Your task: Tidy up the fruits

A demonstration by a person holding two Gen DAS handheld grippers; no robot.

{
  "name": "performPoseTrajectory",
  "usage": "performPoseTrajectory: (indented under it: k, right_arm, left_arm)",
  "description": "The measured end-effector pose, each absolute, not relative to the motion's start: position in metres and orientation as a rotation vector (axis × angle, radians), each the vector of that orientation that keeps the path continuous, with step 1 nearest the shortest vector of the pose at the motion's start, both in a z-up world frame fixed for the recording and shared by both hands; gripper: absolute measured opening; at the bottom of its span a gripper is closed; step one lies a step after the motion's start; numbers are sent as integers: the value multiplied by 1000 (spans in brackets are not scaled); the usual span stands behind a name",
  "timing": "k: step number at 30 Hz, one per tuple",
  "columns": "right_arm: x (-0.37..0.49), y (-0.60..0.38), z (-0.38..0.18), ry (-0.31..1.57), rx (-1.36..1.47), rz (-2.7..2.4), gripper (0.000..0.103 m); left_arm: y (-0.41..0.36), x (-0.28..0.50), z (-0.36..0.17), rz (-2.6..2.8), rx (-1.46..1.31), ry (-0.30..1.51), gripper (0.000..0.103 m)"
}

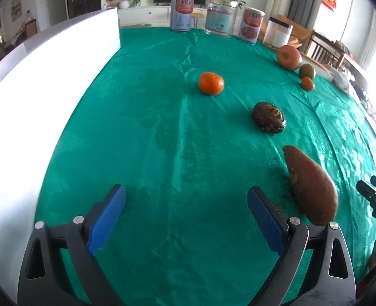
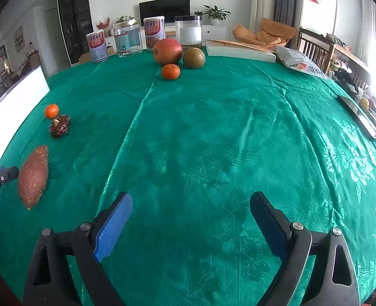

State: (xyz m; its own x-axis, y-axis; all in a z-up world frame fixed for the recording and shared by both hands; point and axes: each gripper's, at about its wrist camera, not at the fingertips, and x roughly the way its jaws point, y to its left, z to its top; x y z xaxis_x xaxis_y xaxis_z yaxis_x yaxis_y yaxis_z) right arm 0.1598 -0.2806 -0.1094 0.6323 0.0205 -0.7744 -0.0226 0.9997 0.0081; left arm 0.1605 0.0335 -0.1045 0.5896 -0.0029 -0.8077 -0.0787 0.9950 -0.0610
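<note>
On the green tablecloth (image 1: 162, 127) lie a tangerine (image 1: 211, 83), a dark brown water chestnut (image 1: 268, 117) and a sweet potato (image 1: 310, 185). A red apple (image 1: 288, 57), a green-brown fruit (image 1: 306, 71) and a small tangerine (image 1: 307, 83) sit grouped at the far right. My left gripper (image 1: 186, 197) is open and empty, just left of the sweet potato. My right gripper (image 2: 191, 204) is open and empty over bare cloth (image 2: 200, 140). The right wrist view shows the apple (image 2: 167, 51), green-brown fruit (image 2: 193, 57), small tangerine (image 2: 170, 71), tangerine (image 2: 51, 111), chestnut (image 2: 59, 126) and sweet potato (image 2: 33, 176).
A white board (image 1: 47, 89) stands along the table's left side. Two tins (image 1: 181, 12), a glass jar (image 1: 220, 16) and a plastic jar (image 1: 277, 32) line the far edge. A flat white box (image 2: 239, 49), a snack bag (image 2: 300, 62) and a phone (image 2: 359, 117) lie at the right.
</note>
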Motion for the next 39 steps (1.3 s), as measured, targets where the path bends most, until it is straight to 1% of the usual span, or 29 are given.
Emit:
performPoseTrajectory:
  k: [5, 9, 20, 24, 30, 32, 35, 37, 39]
  right_arm:
    - [155, -270, -111, 870, -64, 26, 93]
    - [154, -263, -112, 865, -111, -3, 93]
    - [156, -267, -114, 878, -90, -8, 95]
    - [157, -268, -114, 884, -84, -19, 97]
    - [158, -269, -115, 887, -74, -19, 98]
    - [158, -270, -115, 888, -71, -21, 98]
    - [159, -270, -115, 888, -70, -21, 98]
    - [159, -270, -115, 889, -67, -21, 98]
    - [159, -271, -115, 891, -62, -19, 98]
  left_arm:
    - [28, 161, -107, 69, -30, 932, 97]
    - [28, 163, -109, 83, -26, 940, 103]
    - [28, 164, -109, 87, -26, 940, 103]
    - [28, 164, -109, 87, -26, 940, 103]
    - [31, 162, -108, 51, -34, 944, 102]
    - [36, 157, -101, -2, -91, 981, 100]
    - [37, 142, -80, -107, -285, 948, 100]
    - [21, 143, -67, -199, -331, 956, 100]
    - [-2, 149, -62, -261, -317, 990, 100]
